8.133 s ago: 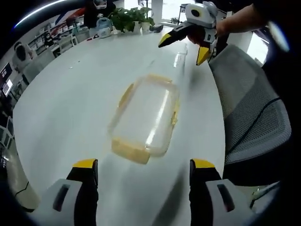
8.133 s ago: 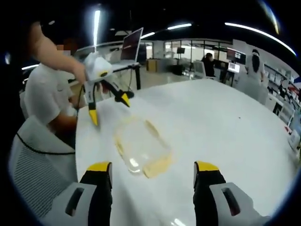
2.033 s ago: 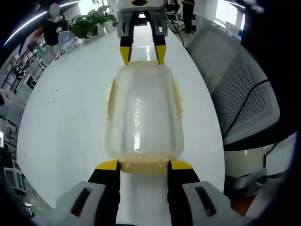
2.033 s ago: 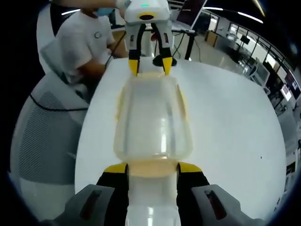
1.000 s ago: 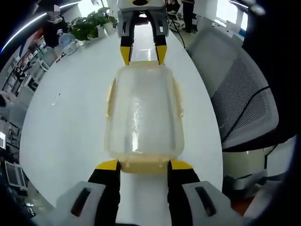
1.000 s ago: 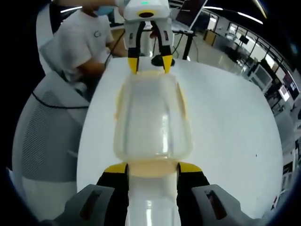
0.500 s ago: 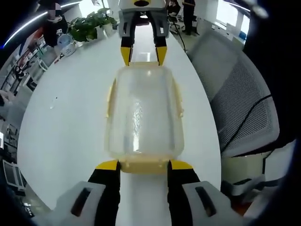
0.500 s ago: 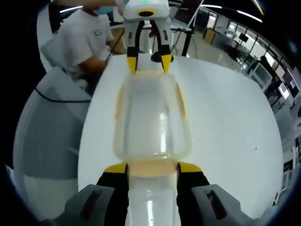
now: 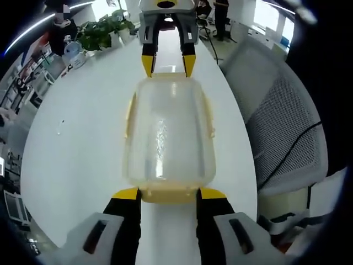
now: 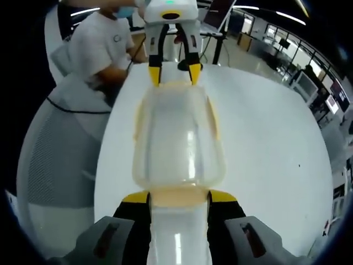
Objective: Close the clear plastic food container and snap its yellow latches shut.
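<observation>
Lid is down on the container (image 9: 168, 135), which sits straight ahead of my left gripper (image 9: 168, 193), lengthwise between my two tools. My left jaws are pinched in on the yellow latch (image 9: 168, 194) at the near end, grasping it. At the far end my right gripper (image 9: 167, 58) faces me, its yellow tips touching the opposite end.

Off to the left of my left tool, just the white table (image 9: 77, 143), with potted plants (image 9: 99, 33) well beyond. The side latches (image 9: 130, 113) to left and right look flat against the walls, but I cannot tell whether they have clicked.

From my right gripper (image 10: 175, 196) it's the same story mirrored: jaws clamped on the near end latch (image 10: 175, 197), left gripper (image 10: 170, 69) at the far end. Left of that tool, a mesh chair (image 10: 60, 149) and a seated person (image 10: 105, 49); to the right, open table.

My guess: closing is done, the end latches are being pressed home now. Nothing blocks either tool.
</observation>
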Motion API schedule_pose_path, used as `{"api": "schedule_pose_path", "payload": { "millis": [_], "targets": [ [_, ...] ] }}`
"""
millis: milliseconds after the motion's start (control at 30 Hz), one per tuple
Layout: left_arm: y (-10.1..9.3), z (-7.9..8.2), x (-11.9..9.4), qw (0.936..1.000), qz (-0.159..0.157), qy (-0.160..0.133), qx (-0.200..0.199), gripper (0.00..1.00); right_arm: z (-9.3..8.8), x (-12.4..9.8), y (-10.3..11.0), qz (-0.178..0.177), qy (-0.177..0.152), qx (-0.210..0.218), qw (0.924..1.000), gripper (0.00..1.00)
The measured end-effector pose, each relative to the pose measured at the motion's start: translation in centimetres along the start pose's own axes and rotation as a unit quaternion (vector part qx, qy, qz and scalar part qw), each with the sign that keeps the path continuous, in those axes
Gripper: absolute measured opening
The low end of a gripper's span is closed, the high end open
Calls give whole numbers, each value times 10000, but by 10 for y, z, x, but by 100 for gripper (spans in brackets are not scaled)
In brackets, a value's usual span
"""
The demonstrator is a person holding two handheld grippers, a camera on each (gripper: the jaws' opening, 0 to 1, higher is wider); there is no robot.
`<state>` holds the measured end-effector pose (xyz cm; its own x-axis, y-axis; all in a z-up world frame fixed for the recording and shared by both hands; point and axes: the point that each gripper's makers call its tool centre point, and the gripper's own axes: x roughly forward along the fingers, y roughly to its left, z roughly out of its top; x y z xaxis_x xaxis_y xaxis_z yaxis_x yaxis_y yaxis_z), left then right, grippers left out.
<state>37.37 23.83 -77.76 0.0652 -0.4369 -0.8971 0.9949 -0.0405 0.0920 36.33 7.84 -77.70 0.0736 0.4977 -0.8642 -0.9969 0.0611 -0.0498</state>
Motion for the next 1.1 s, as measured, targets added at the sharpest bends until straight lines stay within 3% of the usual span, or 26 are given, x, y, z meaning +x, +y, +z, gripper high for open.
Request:
{"api": "schedule_pose_path", "payload": {
  "millis": [1100],
  "targets": [
    [2,55,30,10000,16,0,1,38,-55,-28,-4,2,71,121,9999,37]
  ]
}}
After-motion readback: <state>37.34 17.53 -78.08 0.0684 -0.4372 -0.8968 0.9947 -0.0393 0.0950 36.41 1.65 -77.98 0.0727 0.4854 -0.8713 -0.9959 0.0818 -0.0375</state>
